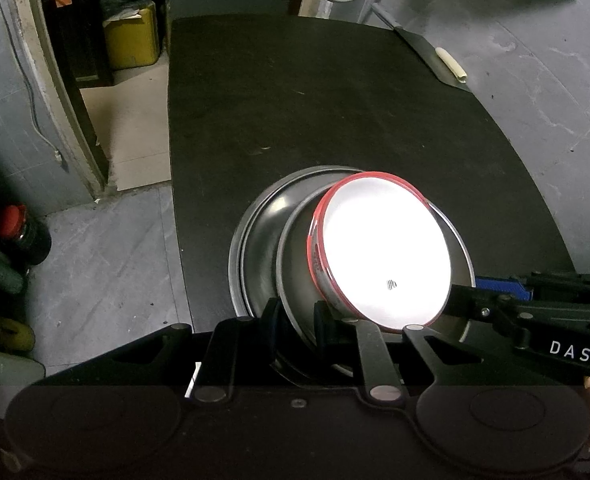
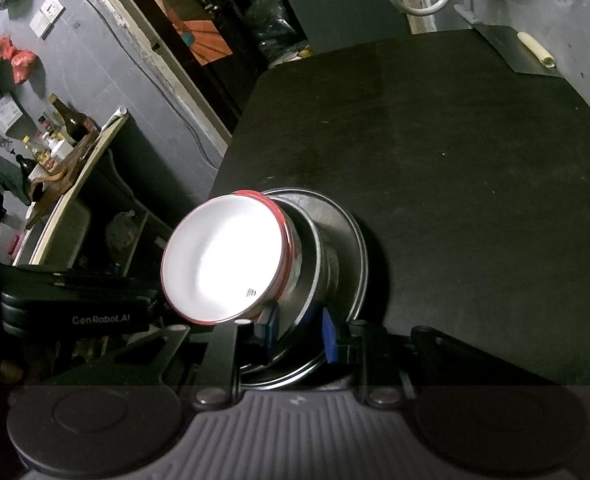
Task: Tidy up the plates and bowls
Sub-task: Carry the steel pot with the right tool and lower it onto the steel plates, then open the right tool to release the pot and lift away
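Stack of round dishes sits low centre of both views on the matte black worktop (image 1: pixel 295 100), near its near edge. Topmost: a white enamel bowl with a thin red rim (image 1: pixel 383 252), glossy, glare-washed inside, a small dark printed mark near its lower edge; it lies tilted inside a brushed steel bowl (image 1: pixel 295 280). That steel bowl rests, also tilted, in a wider shallow stainless steel plate with a rolled rim (image 1: pixel 255 240). Left tongs (image 1: pixel 297 314), black with dark blue pads, are closed on the near rim of the steel bowl, one pad either side of the wall. In the right wrist view the right tongs (image 2: pixel 301 330), bright blue pads, grip the steel bowl's rim in the same fashion at lower centre. The right tongs' black body, lettered "DAS", enters the left wrist view from the right edge. Upper right of the frame: a flat dark rectangular board (image 1: pixel 431 58) at the worktop's far corner, a pale cream cylindrical roll (image 1: pixel 451 65) lying on it. Grey scuffed floor (image 1: pixel 107 272) at left; a red-capped dark jar (image 1: pixel 23 234) stands there.
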